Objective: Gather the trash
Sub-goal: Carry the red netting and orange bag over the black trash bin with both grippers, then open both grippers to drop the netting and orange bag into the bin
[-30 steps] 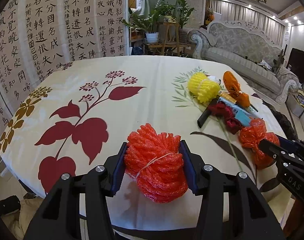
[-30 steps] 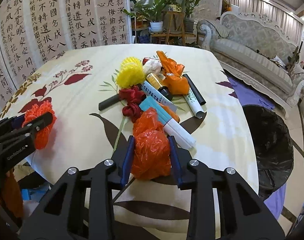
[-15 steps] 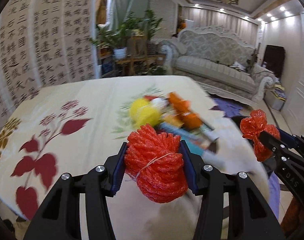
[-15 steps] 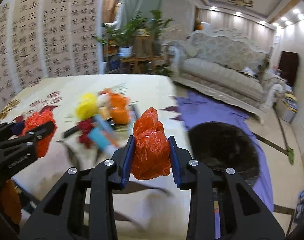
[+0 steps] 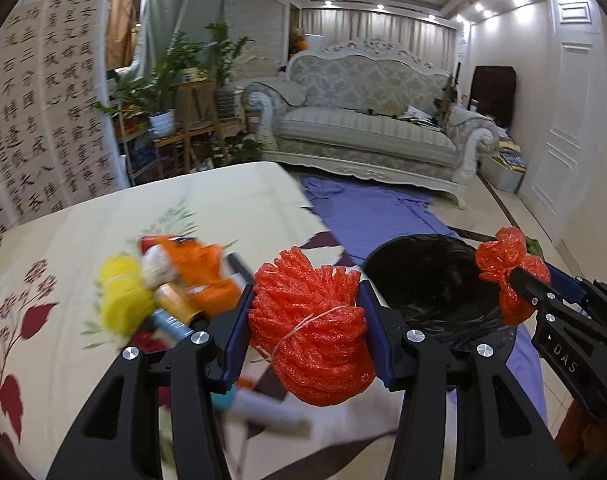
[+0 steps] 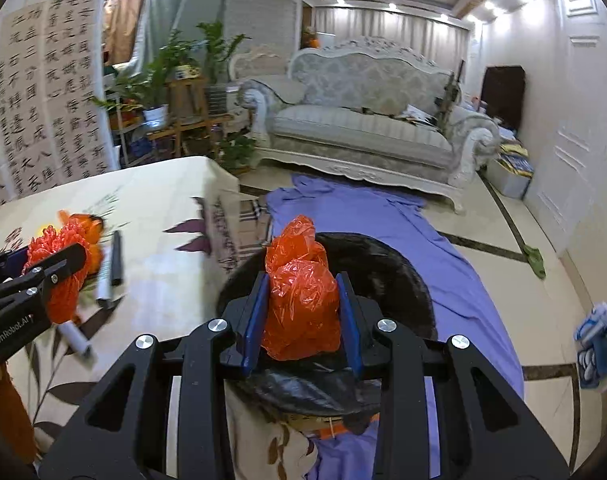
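Note:
My left gripper (image 5: 309, 330) is shut on a red foam net ball (image 5: 311, 332) tied with string, held above the table's right edge. My right gripper (image 6: 301, 316) is shut on a crumpled orange plastic bag (image 6: 301, 304), held over the black-lined trash bin (image 6: 399, 280). The bin also shows in the left wrist view (image 5: 427, 276), with the right gripper (image 5: 515, 280) and its bag (image 5: 503, 256) above its far side. The left gripper (image 6: 55, 272) shows at the left of the right wrist view.
More trash lies on the floral tablecloth (image 5: 83, 240): a yellow net ball (image 5: 123, 292), an orange bag (image 5: 199, 264), tubes and markers (image 6: 113, 268). A purple cloth (image 6: 455, 264) covers the floor by the bin. A sofa (image 5: 367, 128) stands behind.
Both grippers have swung right from over the table toward the trash bin, each still holding its item. The right gripper now hangs over the bin.

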`<state>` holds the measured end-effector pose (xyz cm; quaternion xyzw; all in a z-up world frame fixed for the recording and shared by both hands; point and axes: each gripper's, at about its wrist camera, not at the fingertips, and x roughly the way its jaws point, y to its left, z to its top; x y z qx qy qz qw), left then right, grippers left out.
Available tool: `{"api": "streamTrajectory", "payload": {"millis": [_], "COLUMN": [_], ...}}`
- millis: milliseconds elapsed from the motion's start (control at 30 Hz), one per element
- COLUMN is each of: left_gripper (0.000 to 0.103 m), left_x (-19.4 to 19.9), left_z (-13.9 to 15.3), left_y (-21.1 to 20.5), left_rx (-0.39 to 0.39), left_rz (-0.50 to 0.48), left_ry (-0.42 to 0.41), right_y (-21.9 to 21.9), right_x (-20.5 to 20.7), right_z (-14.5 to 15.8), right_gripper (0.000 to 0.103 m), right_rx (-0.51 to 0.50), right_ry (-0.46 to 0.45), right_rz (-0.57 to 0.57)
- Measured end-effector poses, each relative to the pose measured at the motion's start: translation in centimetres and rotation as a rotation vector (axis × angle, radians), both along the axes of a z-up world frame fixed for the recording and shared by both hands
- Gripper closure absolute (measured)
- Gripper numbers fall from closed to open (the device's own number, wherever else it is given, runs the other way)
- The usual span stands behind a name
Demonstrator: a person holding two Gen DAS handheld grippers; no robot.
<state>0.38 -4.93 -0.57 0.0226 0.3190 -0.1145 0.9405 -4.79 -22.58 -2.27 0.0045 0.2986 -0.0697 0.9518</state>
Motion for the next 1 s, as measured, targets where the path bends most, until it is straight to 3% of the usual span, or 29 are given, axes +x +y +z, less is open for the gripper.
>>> {"api": "streamTrajectory", "payload": {"millis": [733,800,900,1000], "left_gripper": [0.052,0.048,0.029,0.026], "left_x": [5.1,5.4,5.5,5.7], "left_z": [-2.3,-2.5,-2.7,-2.8], "left_y": [-9.4,-9.7,-10.1,-10.0], "left_rx": [0.086,0.093,0.095,0.095], "left_rz": [-0.114,-0.111,-0.103,-0.099], "left_ry": [0.01,0.012,0.015,0.011], "right_y": [-6.6,-7.1,-7.4,-7.9], "right_x": [4.5,4.6,4.9,4.9], "right_z": [-2.5,-2.8,-2.9,-2.8], "right_gripper": [0.07,0.068,0.059,0.055], "right_rx": [0.061,0.074,0.088,0.09], "right_ry": [0.024,0.022,0.024,0.02], "right_rz": [-0.105,-0.117,-0.125,-0.137]}}
